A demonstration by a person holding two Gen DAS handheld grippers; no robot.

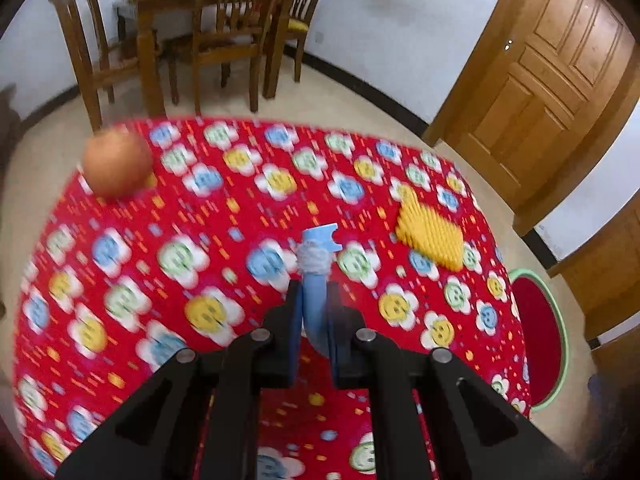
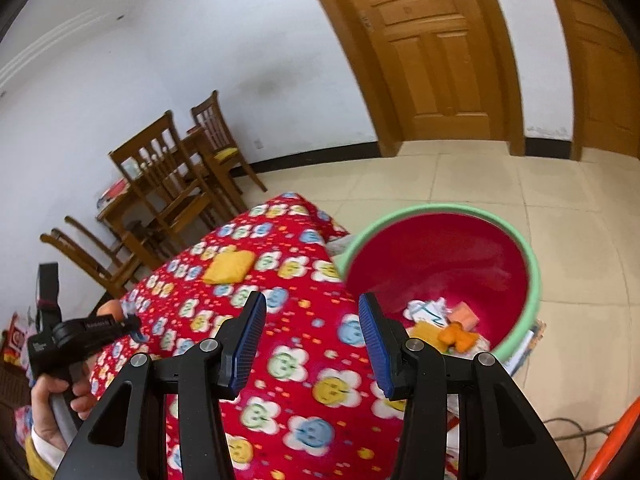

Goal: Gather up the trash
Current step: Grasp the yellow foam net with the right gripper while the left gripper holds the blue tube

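My left gripper (image 1: 313,300) is shut on a blue strip with a grey wad around it (image 1: 316,264), held above the red flowered tablecloth (image 1: 240,216). A yellow sponge-like pad (image 1: 430,236) lies on the cloth to the right; it also shows in the right wrist view (image 2: 229,266). An orange fruit (image 1: 117,164) sits at the far left. My right gripper (image 2: 312,332) is open and empty over the table's right edge, beside a red bin with a green rim (image 2: 440,256) that holds paper and orange scraps (image 2: 444,326). The left gripper (image 2: 134,326) shows at the left.
The bin (image 1: 538,336) stands on the floor at the table's right side. Wooden chairs and a dining table (image 1: 208,36) stand beyond the far edge. Wooden doors (image 1: 540,80) are at the right. Cables and an orange bar (image 2: 608,444) lie on the tiled floor.
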